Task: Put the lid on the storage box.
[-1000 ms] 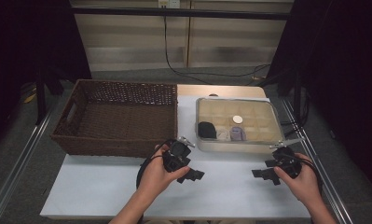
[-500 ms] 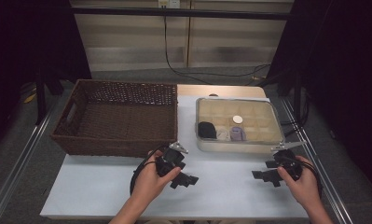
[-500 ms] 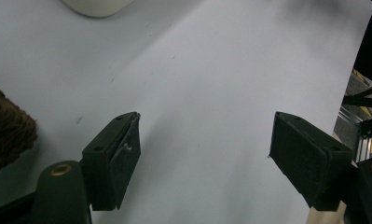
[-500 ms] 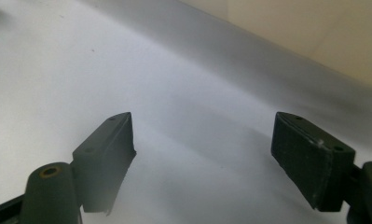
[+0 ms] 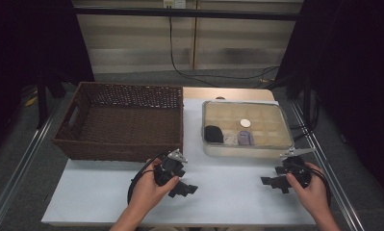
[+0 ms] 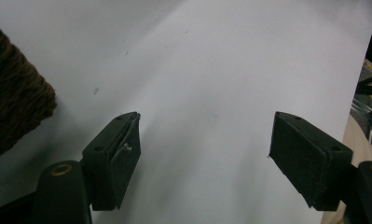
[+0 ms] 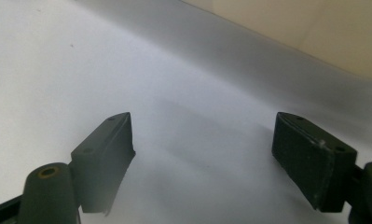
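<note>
A rough woven wicker basket and a translucent plastic box sit on the smooth matt white table.

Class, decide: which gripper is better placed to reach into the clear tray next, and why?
Probably the right gripper: it rests open just before the clear tray, while the left gripper, also open, sits nearer the basket.

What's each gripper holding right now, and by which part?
Nothing. The left gripper and right gripper both have their jaws spread wide with only bare white table between them, short of the wicker basket and compartment box.
</note>
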`<state>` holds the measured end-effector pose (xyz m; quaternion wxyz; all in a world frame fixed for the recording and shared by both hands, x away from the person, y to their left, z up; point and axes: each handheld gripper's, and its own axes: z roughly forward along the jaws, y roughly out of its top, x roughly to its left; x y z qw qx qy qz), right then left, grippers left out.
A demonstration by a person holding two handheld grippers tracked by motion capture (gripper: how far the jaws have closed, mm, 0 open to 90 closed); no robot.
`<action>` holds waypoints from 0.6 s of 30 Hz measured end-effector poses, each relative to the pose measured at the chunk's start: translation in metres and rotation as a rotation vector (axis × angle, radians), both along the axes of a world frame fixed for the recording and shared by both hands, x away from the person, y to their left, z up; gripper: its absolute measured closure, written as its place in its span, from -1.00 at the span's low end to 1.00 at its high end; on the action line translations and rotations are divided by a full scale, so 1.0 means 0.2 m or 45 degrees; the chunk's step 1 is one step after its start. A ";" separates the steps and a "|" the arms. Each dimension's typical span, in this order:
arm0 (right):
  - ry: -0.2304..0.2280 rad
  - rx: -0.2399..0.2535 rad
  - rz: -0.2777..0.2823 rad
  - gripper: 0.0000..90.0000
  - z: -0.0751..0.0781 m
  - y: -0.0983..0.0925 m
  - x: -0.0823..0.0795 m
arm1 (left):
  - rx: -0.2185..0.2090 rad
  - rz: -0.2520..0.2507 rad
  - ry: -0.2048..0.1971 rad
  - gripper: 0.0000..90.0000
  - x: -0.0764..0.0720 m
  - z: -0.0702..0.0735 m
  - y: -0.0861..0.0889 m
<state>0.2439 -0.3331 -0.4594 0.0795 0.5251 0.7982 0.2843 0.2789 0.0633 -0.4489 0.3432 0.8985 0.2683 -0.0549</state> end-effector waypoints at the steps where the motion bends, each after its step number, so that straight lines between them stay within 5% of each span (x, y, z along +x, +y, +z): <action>1: 0.002 -0.010 -0.002 -0.55 0.00 0.00 0.00 | 0.000 -0.004 -0.007 -0.46 0.00 0.00 0.01; 18: -0.043 -0.037 0.007 -0.58 -0.04 0.01 -0.02 | -0.002 -0.004 -0.046 -0.47 -0.01 -0.05 0.12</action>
